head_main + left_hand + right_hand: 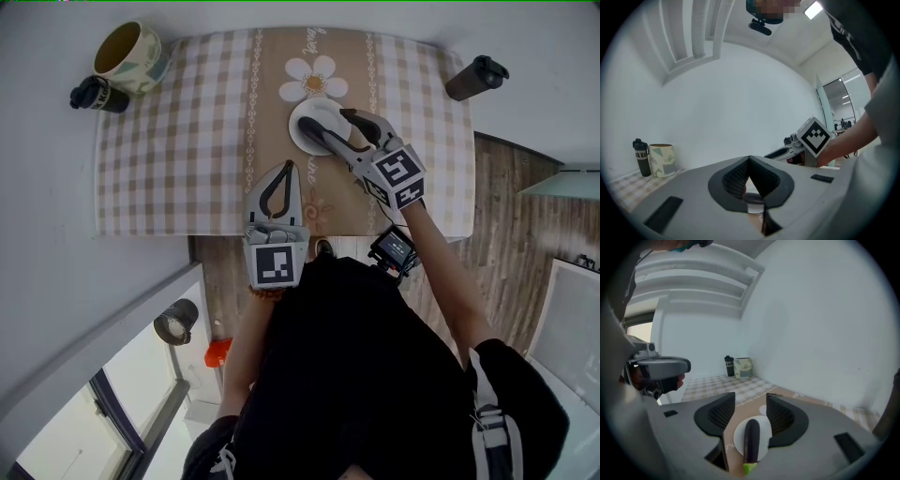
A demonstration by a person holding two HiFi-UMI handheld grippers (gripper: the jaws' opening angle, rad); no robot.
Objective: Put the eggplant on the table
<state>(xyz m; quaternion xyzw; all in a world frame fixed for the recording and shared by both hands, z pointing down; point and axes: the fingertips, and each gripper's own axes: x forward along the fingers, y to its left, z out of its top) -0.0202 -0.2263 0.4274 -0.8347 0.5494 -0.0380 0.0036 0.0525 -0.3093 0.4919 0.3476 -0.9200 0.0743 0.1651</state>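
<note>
Now, right tool [749,401] wide open over eggplant [751,439] on plate [739,437]; left tool [749,160] closed, empty.

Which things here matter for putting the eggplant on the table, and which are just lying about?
In the job: eggplant on the white plate; open right gripper poised at it; table.
Lying about: mug; black bottle beside it; dark bottle at the other corner; shut left gripper.

Left claw [287,167], centre of the head view: jaws closed tip to tip, pointing toward the frame top. Right claw [325,120], just above and right of it: jaws spread apart, angled toward upper left. Right forearm [448,277] bare, extended from lower right.
</note>
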